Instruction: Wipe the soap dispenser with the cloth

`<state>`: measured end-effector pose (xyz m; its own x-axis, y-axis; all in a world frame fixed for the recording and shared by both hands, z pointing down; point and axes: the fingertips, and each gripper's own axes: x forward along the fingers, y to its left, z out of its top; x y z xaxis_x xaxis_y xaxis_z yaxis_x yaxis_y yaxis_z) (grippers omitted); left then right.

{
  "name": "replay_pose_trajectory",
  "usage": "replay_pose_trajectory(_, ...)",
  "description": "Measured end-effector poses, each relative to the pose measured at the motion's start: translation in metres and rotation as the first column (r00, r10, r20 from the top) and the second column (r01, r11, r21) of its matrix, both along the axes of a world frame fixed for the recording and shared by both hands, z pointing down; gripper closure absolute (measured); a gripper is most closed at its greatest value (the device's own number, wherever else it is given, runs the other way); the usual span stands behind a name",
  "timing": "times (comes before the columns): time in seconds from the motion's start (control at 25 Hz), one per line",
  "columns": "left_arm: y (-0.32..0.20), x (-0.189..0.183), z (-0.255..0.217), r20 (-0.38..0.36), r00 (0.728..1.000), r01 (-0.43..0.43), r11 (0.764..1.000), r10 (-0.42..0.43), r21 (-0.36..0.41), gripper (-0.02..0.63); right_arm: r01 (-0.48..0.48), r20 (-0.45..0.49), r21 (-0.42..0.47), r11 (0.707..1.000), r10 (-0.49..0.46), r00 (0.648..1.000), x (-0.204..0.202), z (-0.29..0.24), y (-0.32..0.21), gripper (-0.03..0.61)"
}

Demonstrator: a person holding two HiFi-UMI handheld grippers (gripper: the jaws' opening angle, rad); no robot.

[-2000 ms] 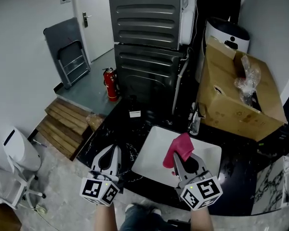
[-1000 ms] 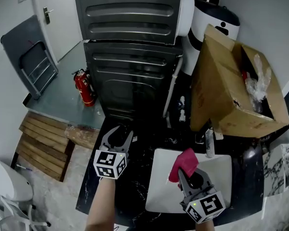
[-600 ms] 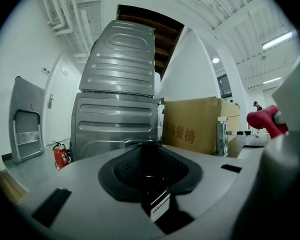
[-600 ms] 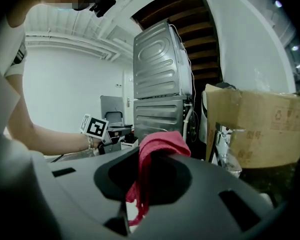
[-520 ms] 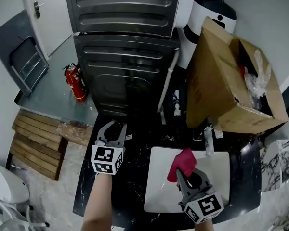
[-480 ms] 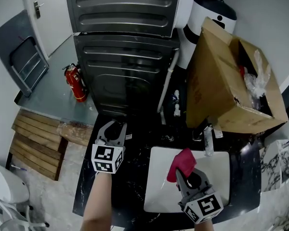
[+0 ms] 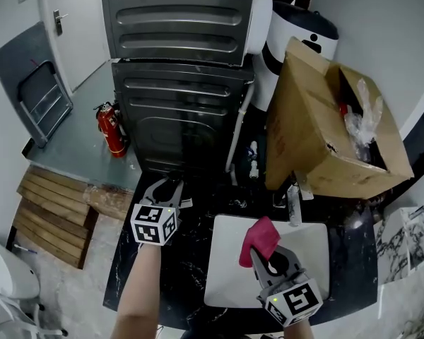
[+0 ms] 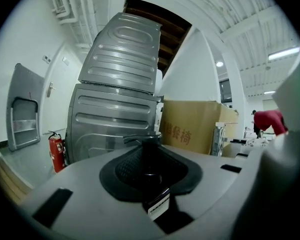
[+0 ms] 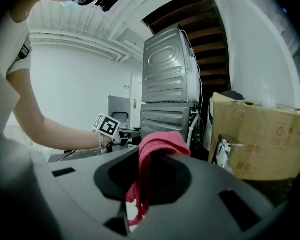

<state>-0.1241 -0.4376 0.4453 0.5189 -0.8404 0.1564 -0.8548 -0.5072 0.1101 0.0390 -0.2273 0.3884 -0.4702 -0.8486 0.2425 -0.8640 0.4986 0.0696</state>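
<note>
Grabbing the soap dispenser (image 8: pixel 151 156) is the main change. A second ago my left tool (image 7: pixel 167 186) was spread wide around it, and now the jaws have pulled in narrow and the pads sit against the sides of the dark bottle. It stands upright between them on the black surface (image 7: pixel 184 260), with its pump head poking above the tool and its little white label showing low down. From the head view the bottle is so dark against the stone that I can barely pick it out, but the left gripper view shows it fine.

Two seconds ago that same tool was down by the front edge of the surface, well back from where it is now.

My right tool (image 7: pixel 267 254) hasn't really changed. It's clamped on the red cloth (image 7: pixel 258 235), which bunches up over the jaw tips and hangs down between them, held above the white sink (image 7: pixel 226 274) just like before. The cloth and dispenser are apart, with no contact between them.
</note>
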Motion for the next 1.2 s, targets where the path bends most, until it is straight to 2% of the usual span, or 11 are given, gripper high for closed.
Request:
replay_pose_trajectory(0.12, 0.017, 0.004, -0.011, -0.063, 0.998, 0.013, 0.999, -0.015, -0.035, 0.523, 0.011, -0.005, 0.022, 1.0, -0.011, 1.0, 0.001, -0.008, 0.007, 0.531)
replay_pose_trajectory(0.28, 0.041, 0.009, -0.032, -0.203, 0.976, 0.048, 0.991, -0.073, -0.125, 0.523, 0.026, -0.014, 0.057, 0.998, -0.026, 1.0, 0.006, -0.02, 0.017, 0.531)
replay_pose_trajectory(0.36, 0.058, 0.014, -0.043, -0.291, 0.951, 0.054, 0.984, -0.102, -0.168, 0.523, 0.023, -0.009, 0.071, 0.997, -0.023, 1.0, 0.01, -0.026, 0.023, 0.531)
replay_pose_trajectory(0.44, 0.077, 0.019, -0.051, -0.381, 0.915, 0.052, 0.975, -0.133, -0.214, 0.523, 0.018, 0.01, 0.082, 0.996, -0.019, 1.0, 0.015, -0.031, 0.029, 0.531)
replay_pose_trajectory(0.56, 0.107, 0.032, -0.056, -0.468, 0.868, 0.038, 0.961, -0.168, -0.275, 0.523, 0.018, 0.042, 0.092, 0.996, -0.022, 0.999, 0.019, -0.034, 0.037, 0.531)
replay_pose_trajectory(0.68, 0.134, 0.055, -0.059, -0.507, 0.845, 0.005, 0.95, -0.171, -0.312, 0.523, 0.017, 0.062, 0.086, 0.996, -0.022, 0.998, 0.021, -0.028, 0.044, 0.531)
replay_pose_trajectory(0.92, 0.168, 0.088, -0.062, -0.527, 0.83, -0.014, 0.937, -0.184, -0.349, 0.523, 0.049, 0.086, 0.092, 0.995, -0.057, 0.995, 0.009, -0.026, 0.049, 0.531)
replay_pose_trajectory(1.2, 0.19, 0.102, -0.073, -0.577, 0.8, -0.04, 0.945, -0.165, -0.325, 0.523, 0.038, 0.051, 0.089, 0.995, -0.042, 0.998, -0.001, -0.018, 0.045, 0.532)
